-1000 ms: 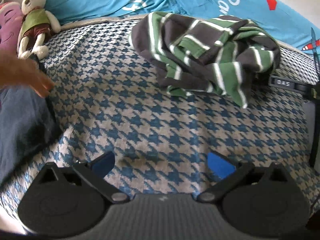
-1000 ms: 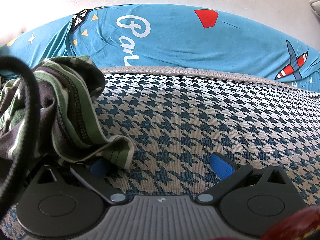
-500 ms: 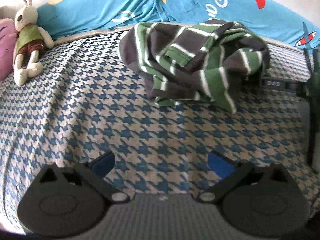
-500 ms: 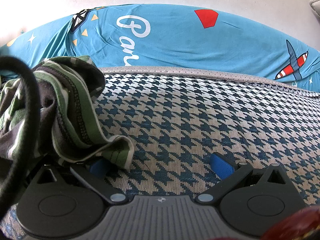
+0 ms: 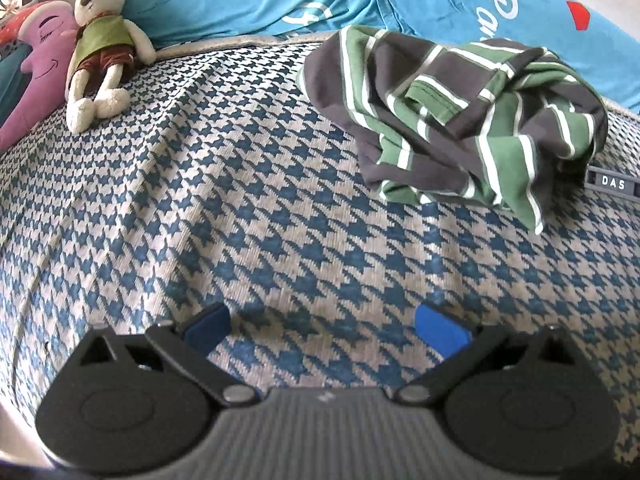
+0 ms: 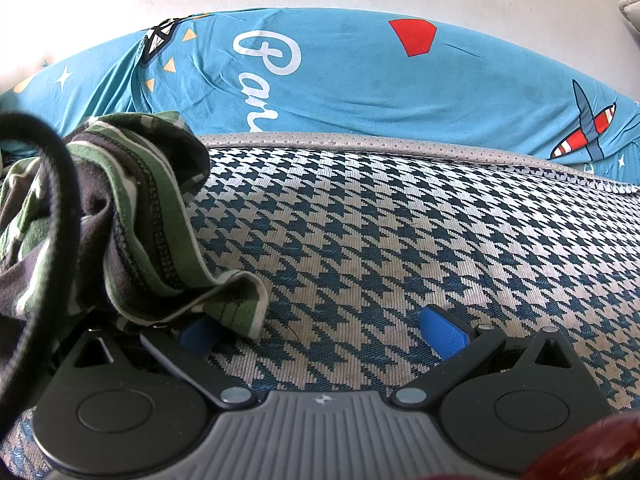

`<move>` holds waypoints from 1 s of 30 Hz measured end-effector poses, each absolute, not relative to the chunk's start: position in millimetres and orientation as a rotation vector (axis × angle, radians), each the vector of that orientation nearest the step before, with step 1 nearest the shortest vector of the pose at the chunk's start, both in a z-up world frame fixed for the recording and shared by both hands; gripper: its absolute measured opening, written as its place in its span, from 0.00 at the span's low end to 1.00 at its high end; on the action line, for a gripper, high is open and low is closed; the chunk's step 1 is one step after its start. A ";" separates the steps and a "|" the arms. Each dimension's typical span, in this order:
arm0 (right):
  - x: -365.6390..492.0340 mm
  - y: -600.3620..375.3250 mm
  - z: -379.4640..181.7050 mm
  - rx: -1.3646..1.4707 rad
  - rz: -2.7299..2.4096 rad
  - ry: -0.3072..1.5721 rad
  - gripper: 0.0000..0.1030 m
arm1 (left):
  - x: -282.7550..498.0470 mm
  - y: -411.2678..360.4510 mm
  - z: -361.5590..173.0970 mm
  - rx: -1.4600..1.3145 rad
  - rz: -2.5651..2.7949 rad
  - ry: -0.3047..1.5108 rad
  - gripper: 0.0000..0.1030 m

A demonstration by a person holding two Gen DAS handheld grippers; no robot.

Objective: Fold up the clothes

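Striped shirt (image 6: 120, 216) is lying crumpled, its hem drooping over the left fingertip (image 6: 200, 334) of the wide-open right gripper (image 6: 322, 330), perhaps touching it. The left gripper (image 5: 322, 326) is hovering open and empty over the houndstooth bedcover (image 5: 240, 200), well apart from the shirt, probably waiting to reach an edge.

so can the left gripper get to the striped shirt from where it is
Probably yes. The left gripper has its jaws open, and only bare houndstooth bedcover lies between it and the crumpled striped shirt.
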State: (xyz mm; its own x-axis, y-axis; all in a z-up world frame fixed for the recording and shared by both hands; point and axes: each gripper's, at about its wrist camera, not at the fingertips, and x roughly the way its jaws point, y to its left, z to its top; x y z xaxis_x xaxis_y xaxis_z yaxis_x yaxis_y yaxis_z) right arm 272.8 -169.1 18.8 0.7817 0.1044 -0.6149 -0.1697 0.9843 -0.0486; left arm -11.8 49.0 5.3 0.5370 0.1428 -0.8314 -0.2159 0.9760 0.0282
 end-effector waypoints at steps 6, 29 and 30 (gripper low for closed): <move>272.8 -169.0 18.7 -0.103 0.148 0.657 1.00 | -10.4 47.9 9.6 -0.110 0.224 0.971 1.00; 272.8 -169.1 18.8 -0.104 0.148 0.657 1.00 | 31.1 43.4 30.8 -0.052 0.133 0.968 1.00; 272.8 -169.1 18.8 -0.104 0.148 0.657 1.00 | 31.7 42.9 29.9 -0.059 0.130 0.970 1.00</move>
